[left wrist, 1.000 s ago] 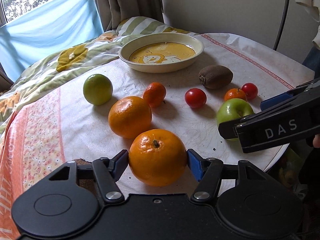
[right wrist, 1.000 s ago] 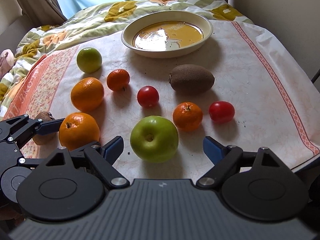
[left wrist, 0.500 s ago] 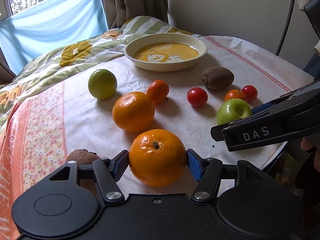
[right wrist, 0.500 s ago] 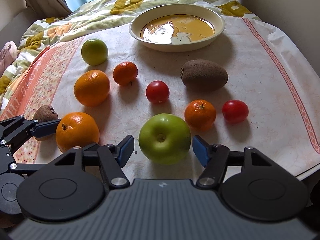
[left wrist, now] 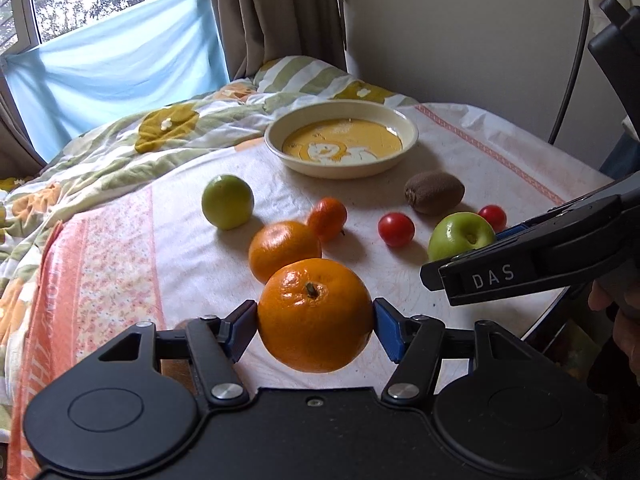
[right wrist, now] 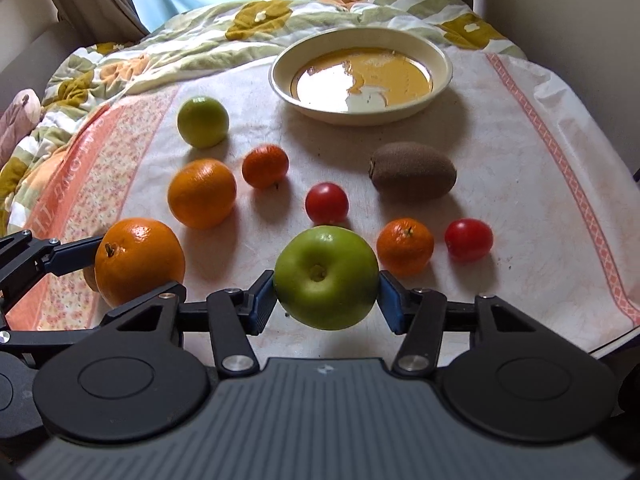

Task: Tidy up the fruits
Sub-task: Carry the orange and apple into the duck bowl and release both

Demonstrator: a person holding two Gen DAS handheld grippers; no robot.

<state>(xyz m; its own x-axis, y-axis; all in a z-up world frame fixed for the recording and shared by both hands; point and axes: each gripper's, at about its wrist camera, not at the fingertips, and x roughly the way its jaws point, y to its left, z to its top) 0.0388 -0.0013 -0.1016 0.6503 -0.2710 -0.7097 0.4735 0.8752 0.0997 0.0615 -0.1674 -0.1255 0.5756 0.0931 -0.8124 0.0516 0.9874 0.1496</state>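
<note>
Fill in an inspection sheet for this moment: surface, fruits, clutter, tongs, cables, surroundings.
Surface: table under a patterned cloth.
Job's things: empty bowl; loose on the cloth a lime, orange, two mandarins, two tomatoes, kiwi.
Clutter: nothing seen.
Tongs: left tongs grip a large orange; right tongs are closing, pads against a green apple.
Cables: a dark cable against the wall.
Surroundings: floral quilt, curtains, window.

Daylight from window (left wrist: 100,8) at 11 o'clock; soft shadows fall toward 5. Glare patch in bowl (right wrist: 362,76). Sharp focus, strong fisheye bending at edges.
</note>
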